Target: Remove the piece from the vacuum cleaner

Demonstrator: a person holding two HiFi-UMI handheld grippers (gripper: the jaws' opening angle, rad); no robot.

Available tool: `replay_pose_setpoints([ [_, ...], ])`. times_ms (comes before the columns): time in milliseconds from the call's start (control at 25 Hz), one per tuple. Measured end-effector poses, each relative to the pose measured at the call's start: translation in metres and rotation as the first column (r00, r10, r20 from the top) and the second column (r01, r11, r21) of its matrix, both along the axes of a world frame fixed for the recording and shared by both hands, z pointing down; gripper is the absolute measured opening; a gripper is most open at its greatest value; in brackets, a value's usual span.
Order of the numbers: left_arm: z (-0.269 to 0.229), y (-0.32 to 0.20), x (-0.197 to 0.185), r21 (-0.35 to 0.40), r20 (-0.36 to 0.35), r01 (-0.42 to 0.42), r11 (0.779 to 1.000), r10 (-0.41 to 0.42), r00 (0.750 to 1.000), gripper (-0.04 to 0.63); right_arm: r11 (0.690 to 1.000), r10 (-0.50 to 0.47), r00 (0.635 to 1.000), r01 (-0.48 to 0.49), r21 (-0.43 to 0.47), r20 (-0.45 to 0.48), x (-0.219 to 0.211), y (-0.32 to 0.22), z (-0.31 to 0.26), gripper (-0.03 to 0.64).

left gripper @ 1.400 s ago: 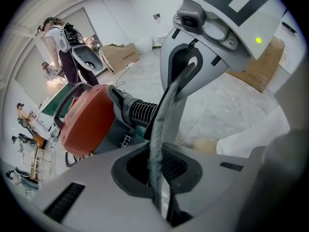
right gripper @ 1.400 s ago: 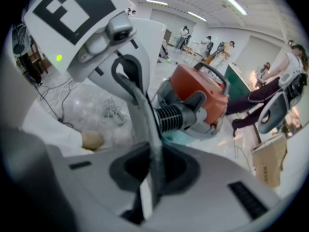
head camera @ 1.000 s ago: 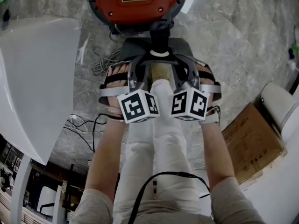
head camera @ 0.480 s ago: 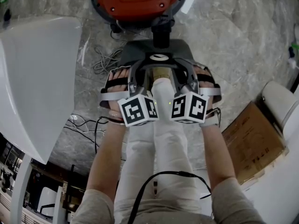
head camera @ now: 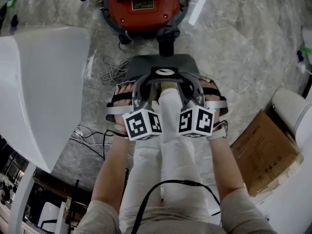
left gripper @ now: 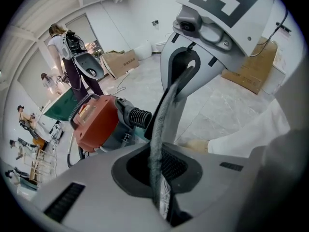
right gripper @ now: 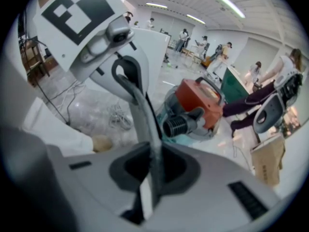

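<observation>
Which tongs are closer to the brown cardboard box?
Right. The right tongs are on the side of the cardboard box; the left tongs are farther off, across the grey piece, nearer the white table.

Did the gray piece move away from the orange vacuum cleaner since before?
Yes. The gray piece has come off the orange vacuum cleaner's black hose port. In the head view it now sits lower, nearer the person.

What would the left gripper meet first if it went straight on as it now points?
Probably the ribbed black hose port of the orange vacuum cleaner, just beyond the grey piece the left gripper is shut on; depth is unclear.
</observation>
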State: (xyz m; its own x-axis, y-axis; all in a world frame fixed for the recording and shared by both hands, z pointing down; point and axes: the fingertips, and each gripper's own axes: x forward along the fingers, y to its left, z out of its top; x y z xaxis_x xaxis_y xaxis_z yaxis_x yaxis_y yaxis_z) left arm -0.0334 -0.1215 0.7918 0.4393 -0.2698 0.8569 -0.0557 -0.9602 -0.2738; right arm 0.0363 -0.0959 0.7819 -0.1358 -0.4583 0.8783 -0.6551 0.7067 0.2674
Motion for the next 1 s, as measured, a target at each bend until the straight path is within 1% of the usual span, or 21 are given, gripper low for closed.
replay_pose_setpoints([
  [120, -0.013, -0.001, 0.003, 0.004, -0.013, -0.002, 1.0, 0.002, 1.0, 0.035, 1.0, -0.002, 1.0, 0.002, 0.006, 0.004, 0.003, -0.002, -0.014, 0.038],
  [320, -0.049, 0.006, 0.003, -0.031, -0.046, 0.0, 1.0, -0.001, 0.999, 0.035, 1.0, 0.014, 0.999, -0.014, 0.004, 0.03, 0.001, 0.005, -0.05, 0.038],
  [400, -0.067, 0.005, 0.002, -0.035, -0.071, 0.008, 0.999, -0.01, 0.997, 0.035, 1.0, 0.025, 0.998, -0.026, 0.015, 0.05, 0.001, 0.004, -0.066, 0.038],
  [560, -0.105, 0.01, 0.002, -0.059, -0.136, 0.046, 0.997, -0.054, 0.989, 0.035, 0.998, 0.052, 0.993, -0.054, 0.02, 0.11, 0.0, 0.008, -0.101, 0.038],
  [800, -0.153, 0.014, -0.005, -0.072, -0.178, 0.046, 0.996, -0.058, 0.982, 0.035, 0.999, 0.024, 0.995, -0.028, 0.035, 0.095, -0.007, 0.011, -0.149, 0.038],
  [920, -0.174, 0.01, -0.011, -0.06, -0.198, 0.054, 0.997, -0.065, 0.978, 0.035, 0.999, 0.02, 0.995, -0.024, 0.046, 0.102, -0.014, 0.008, -0.171, 0.038],
  [1000, -0.188, 0.013, -0.014, -0.074, -0.215, 0.066, 0.995, -0.081, 0.973, 0.035, 0.999, 0.026, 0.993, -0.031, 0.042, 0.113, -0.018, 0.011, -0.184, 0.038],
])
